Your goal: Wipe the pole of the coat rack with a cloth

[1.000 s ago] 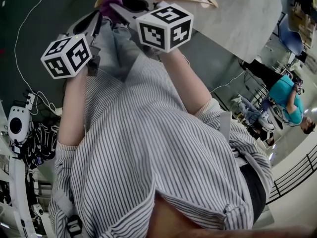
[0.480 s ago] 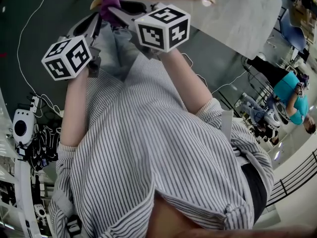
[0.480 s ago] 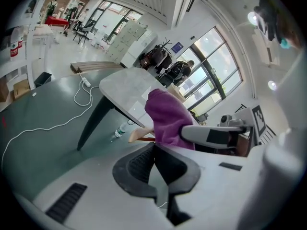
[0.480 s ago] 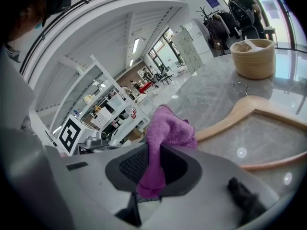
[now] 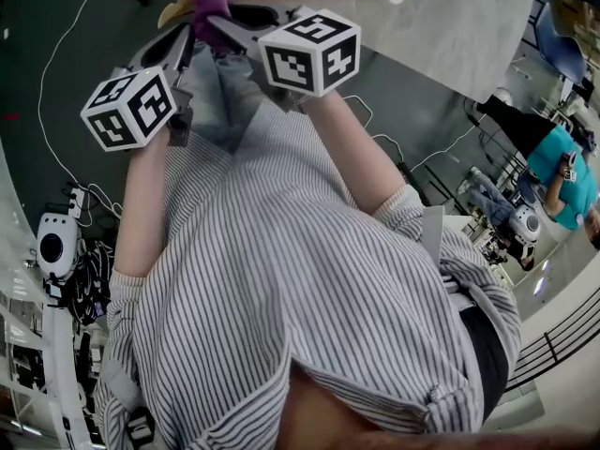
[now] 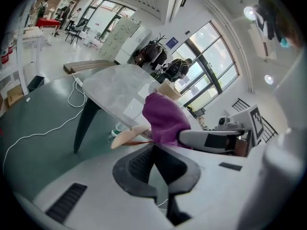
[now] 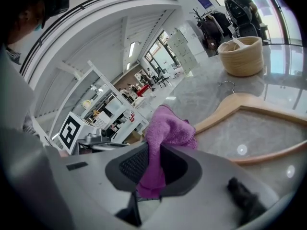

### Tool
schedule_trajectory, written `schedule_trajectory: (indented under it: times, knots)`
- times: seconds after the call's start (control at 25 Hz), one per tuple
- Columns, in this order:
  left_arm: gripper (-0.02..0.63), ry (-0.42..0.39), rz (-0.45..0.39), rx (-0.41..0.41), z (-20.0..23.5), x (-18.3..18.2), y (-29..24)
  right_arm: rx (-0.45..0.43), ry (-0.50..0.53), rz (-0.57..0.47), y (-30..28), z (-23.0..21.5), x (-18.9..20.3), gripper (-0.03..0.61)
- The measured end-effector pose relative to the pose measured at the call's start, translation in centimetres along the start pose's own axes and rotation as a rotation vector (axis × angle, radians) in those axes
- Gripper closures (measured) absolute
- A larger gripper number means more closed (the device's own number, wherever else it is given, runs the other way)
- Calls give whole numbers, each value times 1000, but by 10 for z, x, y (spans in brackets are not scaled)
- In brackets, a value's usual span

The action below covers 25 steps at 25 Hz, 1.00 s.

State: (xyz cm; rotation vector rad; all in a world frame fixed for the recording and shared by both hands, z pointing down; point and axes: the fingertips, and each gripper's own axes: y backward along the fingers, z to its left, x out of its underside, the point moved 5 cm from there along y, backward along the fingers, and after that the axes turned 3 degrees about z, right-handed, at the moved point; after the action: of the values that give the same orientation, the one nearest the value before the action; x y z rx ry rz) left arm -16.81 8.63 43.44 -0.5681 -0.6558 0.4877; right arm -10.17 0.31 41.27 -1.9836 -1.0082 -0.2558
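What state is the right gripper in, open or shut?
Shut. The right gripper pinches the purple cloth between its jaws; the fabric bunches above them.

Holds a purple cloth tight in the gripper, near a wood hanger on a table with a bowl.
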Motion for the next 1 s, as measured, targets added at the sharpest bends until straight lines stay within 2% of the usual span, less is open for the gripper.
schedule_trajectory:
  times: [0.44, 1.0]
  knots:
    - [603, -36, 48, 24, -23, -8, -28, 36, -64, -24, 23, -28, 5, 508]
    - [603, -117, 137, 77, -56, -15, -72, 96, -156, -107, 57, -68, 8, 508]
